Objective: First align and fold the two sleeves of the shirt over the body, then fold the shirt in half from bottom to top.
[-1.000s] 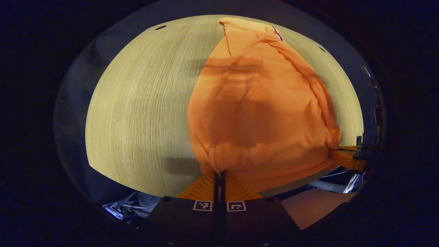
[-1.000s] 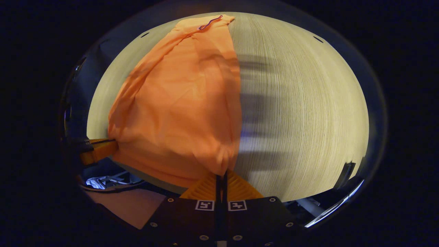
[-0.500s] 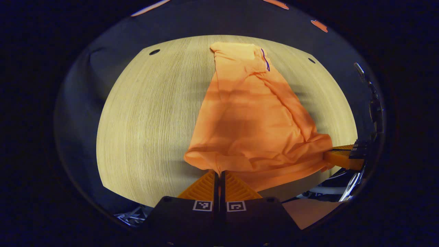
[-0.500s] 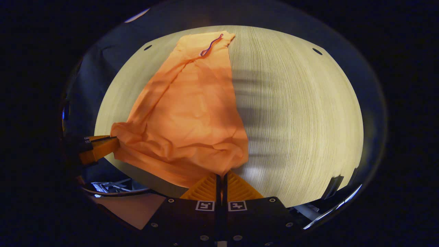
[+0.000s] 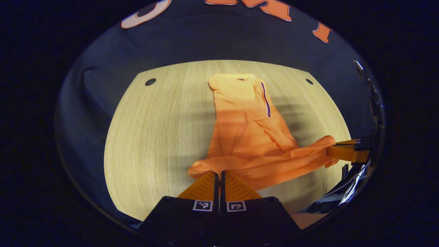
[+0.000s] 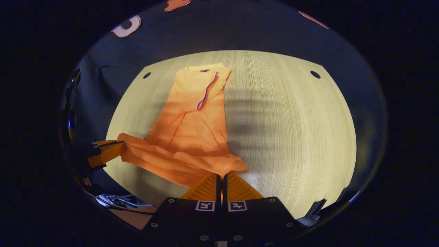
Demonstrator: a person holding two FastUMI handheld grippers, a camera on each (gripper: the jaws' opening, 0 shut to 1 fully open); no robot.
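Observation:
An orange shirt lies lengthwise on a pale wooden table, sleeves folded in over the body, collar end at the far side. Its bottom hem is lifted off the table and carried toward the collar. My left gripper is shut on the hem's left corner. My right gripper is shut on the hem's right corner. In the left gripper view the right gripper shows at the right edge, pinching the cloth. In the right gripper view the left gripper shows at the left edge.
The table has small dark holes near its far corners. The booth's dark cloth wall rises behind the table. Cables and metal parts lie below the table's near edge.
Both grippers have carried the hem up and forward toward the collar. The lifted cloth has gone from a tall hanging sheet to a low fold, and more of the far wall shows.

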